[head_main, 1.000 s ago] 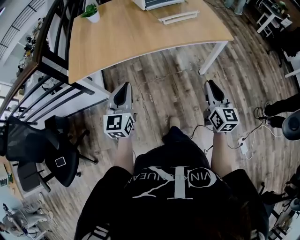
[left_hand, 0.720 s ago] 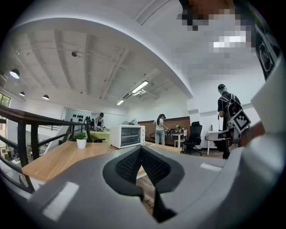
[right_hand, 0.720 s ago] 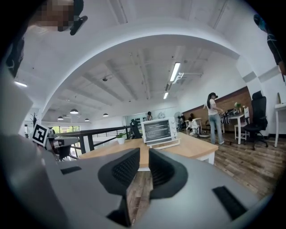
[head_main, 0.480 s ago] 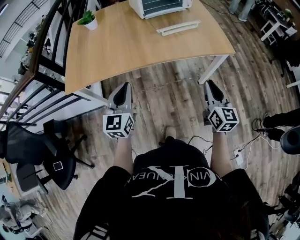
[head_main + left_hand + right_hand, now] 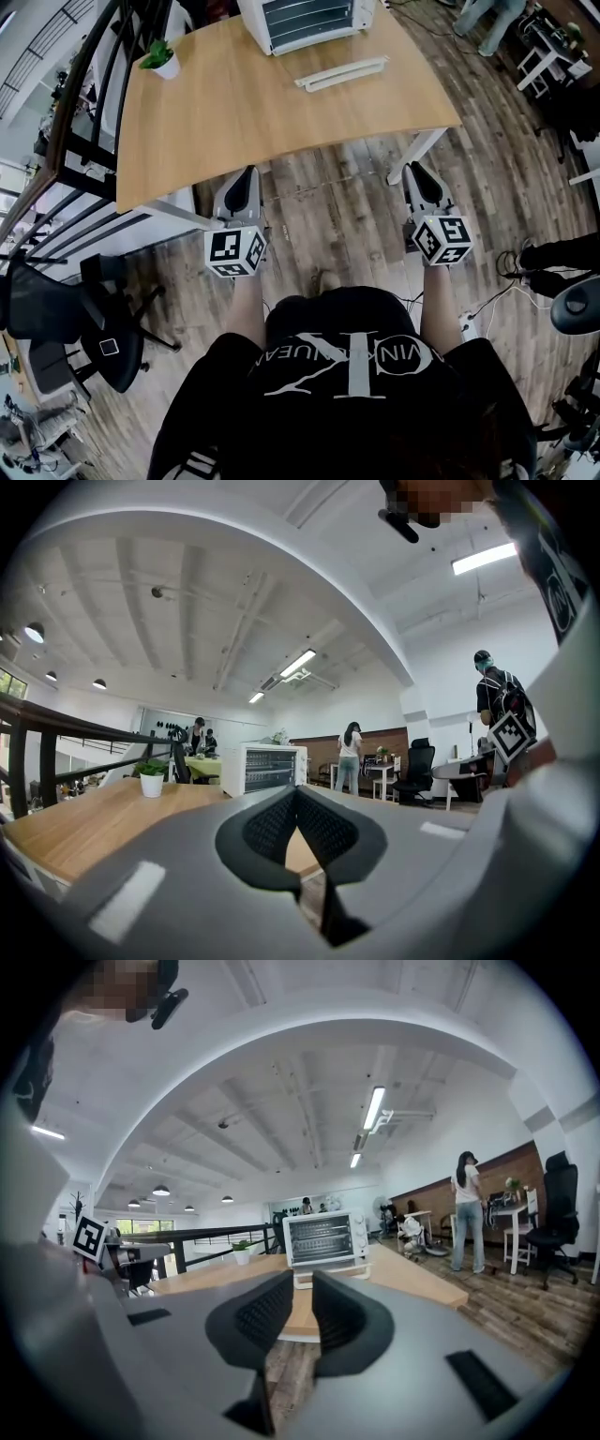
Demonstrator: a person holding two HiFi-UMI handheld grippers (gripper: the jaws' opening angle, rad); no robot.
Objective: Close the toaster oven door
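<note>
Well beyond right tool [image 5: 414,173]: toaster oven [image 5: 298,19]

Smooth matt wooden table [image 5: 244,112], glossy white metal toaster oven [image 5: 302,21], wood-plank floor [image 5: 328,206]

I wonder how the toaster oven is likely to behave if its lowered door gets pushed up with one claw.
The toaster oven looks like a light sheet-metal box standing loose on the smooth table, so it may slide backward. Its door seems a rigid framed panel, so it should probably swing as one piece.
</note>
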